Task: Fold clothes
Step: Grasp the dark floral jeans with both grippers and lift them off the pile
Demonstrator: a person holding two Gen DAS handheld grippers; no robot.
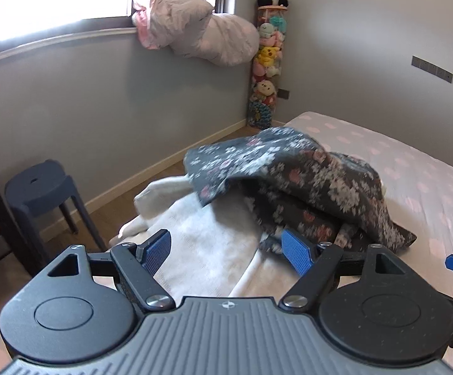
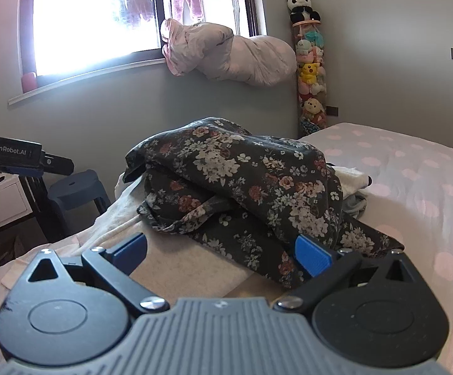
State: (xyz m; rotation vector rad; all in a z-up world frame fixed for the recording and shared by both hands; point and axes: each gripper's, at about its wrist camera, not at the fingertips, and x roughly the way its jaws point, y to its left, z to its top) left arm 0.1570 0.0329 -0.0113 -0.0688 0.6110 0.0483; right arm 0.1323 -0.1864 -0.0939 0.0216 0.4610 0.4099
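A dark floral garment (image 1: 301, 181) (image 2: 251, 184) lies crumpled in a heap on the bed, on top of a white garment (image 1: 207, 237) (image 2: 163, 259) spread under it. My left gripper (image 1: 226, 250) is open, its blue pads wide apart over the white cloth, the right pad close to the floral heap's near edge. My right gripper (image 2: 223, 250) is open too, hovering just in front of the floral heap, its right pad touching or nearly touching the fabric. The left gripper's body (image 2: 23, 156) shows at the left edge of the right wrist view.
The bed (image 1: 414, 168) (image 2: 414, 175) has a pale sheet with pink dots. A dark blue stool (image 1: 42, 187) (image 2: 76, 187) stands on the floor left of the bed. A bundled duvet (image 1: 195, 28) rests on the windowsill. A tube of plush toys (image 1: 265, 62) fills the corner.
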